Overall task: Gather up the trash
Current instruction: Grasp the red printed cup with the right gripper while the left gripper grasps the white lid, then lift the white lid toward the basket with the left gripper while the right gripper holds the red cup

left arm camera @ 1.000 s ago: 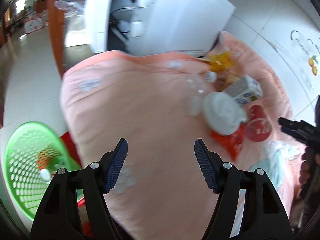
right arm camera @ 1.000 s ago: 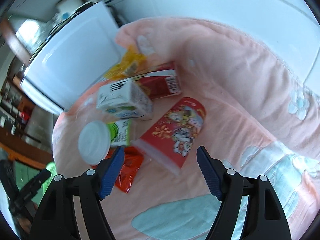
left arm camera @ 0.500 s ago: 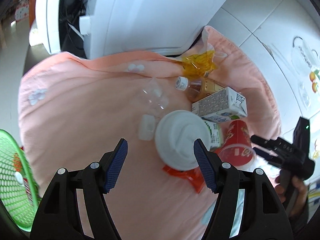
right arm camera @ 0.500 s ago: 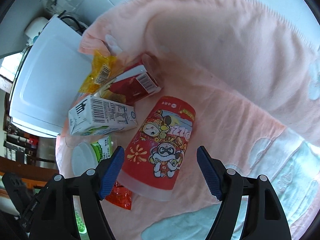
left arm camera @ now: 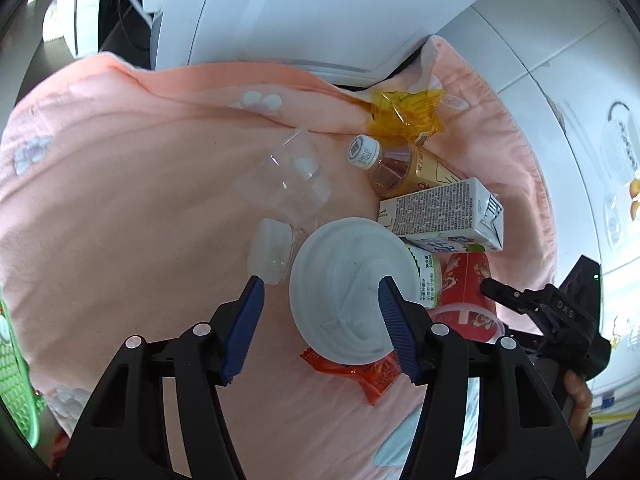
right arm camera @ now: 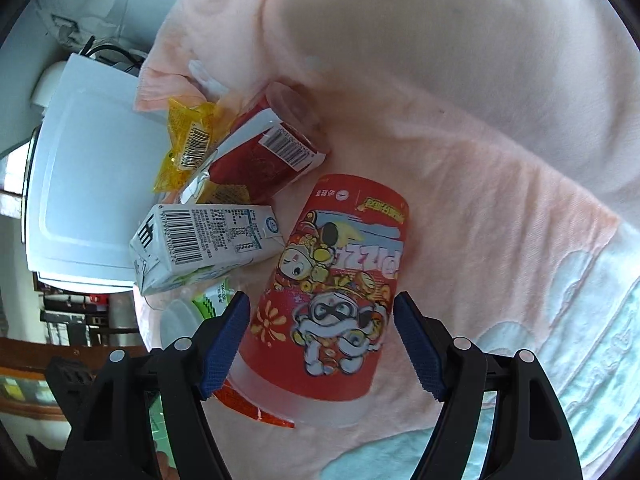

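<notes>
Trash lies on a pink blanket (left arm camera: 140, 208). My left gripper (left arm camera: 320, 328) is open, its jaws on either side of a white-lidded cup (left arm camera: 344, 300) with a green label, not closed on it. My right gripper (right arm camera: 322, 344) is open around a red printed cup (right arm camera: 332, 292) lying on its side; this cup also shows in the left wrist view (left arm camera: 464, 296). Close by lie a white milk carton (left arm camera: 444, 212), a tea bottle (left arm camera: 400, 168), a yellow wrapper (left arm camera: 404, 112), a red wrapper (left arm camera: 360, 372), a clear plastic cup (left arm camera: 288, 176) and a small clear lid (left arm camera: 270, 256).
A white appliance (left arm camera: 312, 12) stands behind the blanket. A green mesh basket (left arm camera: 10, 376) sits at the far left edge below the blanket. A white tiled wall (left arm camera: 580, 100) is on the right. The right gripper (left arm camera: 532, 304) shows in the left view.
Both grippers have moved in toward the trash. The left now straddles the white-lidded cup; the right now straddles the red cup. The green basket has slid almost out of view.
</notes>
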Available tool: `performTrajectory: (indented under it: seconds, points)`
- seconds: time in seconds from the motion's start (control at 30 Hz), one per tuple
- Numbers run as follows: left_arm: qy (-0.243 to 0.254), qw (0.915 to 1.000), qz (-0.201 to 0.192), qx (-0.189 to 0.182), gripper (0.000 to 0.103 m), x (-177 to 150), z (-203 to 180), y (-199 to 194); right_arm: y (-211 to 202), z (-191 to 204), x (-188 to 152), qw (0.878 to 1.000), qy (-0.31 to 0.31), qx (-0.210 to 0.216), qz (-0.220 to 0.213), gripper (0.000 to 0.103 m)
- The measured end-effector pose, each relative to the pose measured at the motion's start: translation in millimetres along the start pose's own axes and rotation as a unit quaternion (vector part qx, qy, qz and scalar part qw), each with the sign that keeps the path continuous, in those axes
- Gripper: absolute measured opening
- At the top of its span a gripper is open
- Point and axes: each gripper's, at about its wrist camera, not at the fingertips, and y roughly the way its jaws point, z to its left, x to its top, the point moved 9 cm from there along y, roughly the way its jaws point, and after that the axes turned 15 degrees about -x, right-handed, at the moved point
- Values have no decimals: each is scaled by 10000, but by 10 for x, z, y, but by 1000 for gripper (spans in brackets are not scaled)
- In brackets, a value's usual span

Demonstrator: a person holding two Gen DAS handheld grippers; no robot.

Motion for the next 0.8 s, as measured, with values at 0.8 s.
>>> performTrajectory:
  seconds: [0.8]
  points:
    - [234,9988,227,-375,27,-93,-145,26,-20,46,-200,9993,-370,47,9,66]
